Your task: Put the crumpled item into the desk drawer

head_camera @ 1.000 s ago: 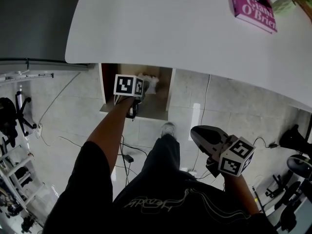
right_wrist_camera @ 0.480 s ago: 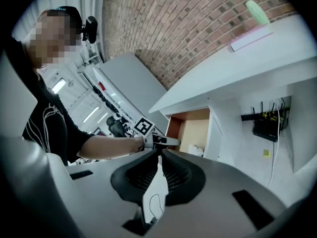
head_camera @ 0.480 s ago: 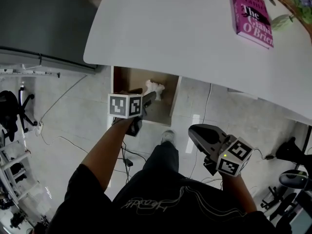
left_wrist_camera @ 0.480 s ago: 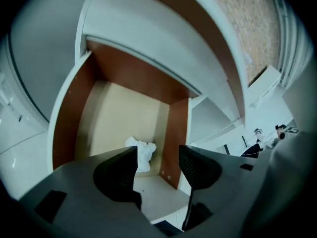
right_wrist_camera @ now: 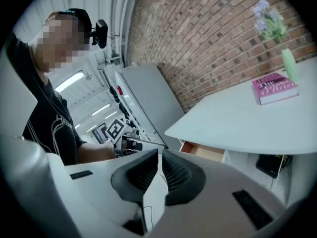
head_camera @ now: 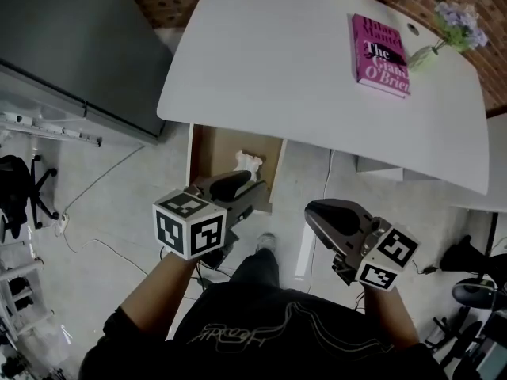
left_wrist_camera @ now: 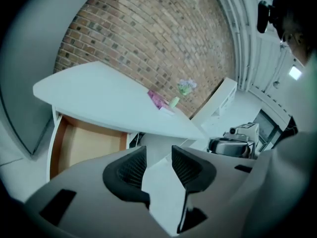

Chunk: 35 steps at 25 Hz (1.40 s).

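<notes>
The crumpled white item (head_camera: 247, 161) lies inside the open wooden drawer (head_camera: 207, 150) under the white desk (head_camera: 317, 93). My left gripper (head_camera: 235, 188) hovers in front of the drawer, pulled back from it and apart from the item. Its jaws (left_wrist_camera: 158, 155) are closing with nothing between them. In the left gripper view the drawer (left_wrist_camera: 84, 144) shows only bare tan bottom; the item is hidden there. My right gripper (head_camera: 323, 214) is held low to the right of the drawer, its jaws (right_wrist_camera: 160, 158) together and empty.
A pink book (head_camera: 382, 55) and a vase of flowers (head_camera: 444, 32) sit at the desk's far right. A grey cabinet (head_camera: 71, 46) stands to the left. Cables and a shoe (head_camera: 265, 244) are on the tiled floor below the drawer.
My left gripper has drawn back out of the drawer toward the person, leaving the crumpled item inside. The right gripper has hardly moved.
</notes>
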Each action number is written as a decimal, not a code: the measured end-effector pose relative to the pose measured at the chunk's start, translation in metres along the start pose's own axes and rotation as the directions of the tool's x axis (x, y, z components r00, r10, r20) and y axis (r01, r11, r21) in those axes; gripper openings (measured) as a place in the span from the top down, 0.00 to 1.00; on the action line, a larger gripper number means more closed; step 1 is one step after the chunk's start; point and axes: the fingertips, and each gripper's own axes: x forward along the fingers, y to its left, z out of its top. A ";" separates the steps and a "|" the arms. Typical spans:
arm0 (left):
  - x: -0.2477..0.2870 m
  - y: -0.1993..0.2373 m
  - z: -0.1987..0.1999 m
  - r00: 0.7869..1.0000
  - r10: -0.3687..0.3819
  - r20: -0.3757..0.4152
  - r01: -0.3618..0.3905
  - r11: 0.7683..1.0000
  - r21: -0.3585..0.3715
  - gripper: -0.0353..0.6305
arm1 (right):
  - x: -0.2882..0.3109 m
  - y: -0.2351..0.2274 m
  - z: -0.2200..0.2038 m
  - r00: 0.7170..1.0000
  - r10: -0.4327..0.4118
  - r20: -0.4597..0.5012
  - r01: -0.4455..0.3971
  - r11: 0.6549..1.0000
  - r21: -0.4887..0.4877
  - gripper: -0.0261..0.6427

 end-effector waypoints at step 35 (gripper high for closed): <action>-0.092 -0.180 0.059 0.965 -0.194 0.177 0.138 0.948 0.287 0.91 | -0.063 0.095 0.083 0.982 -0.009 0.189 0.043 0.983 -0.177 0.88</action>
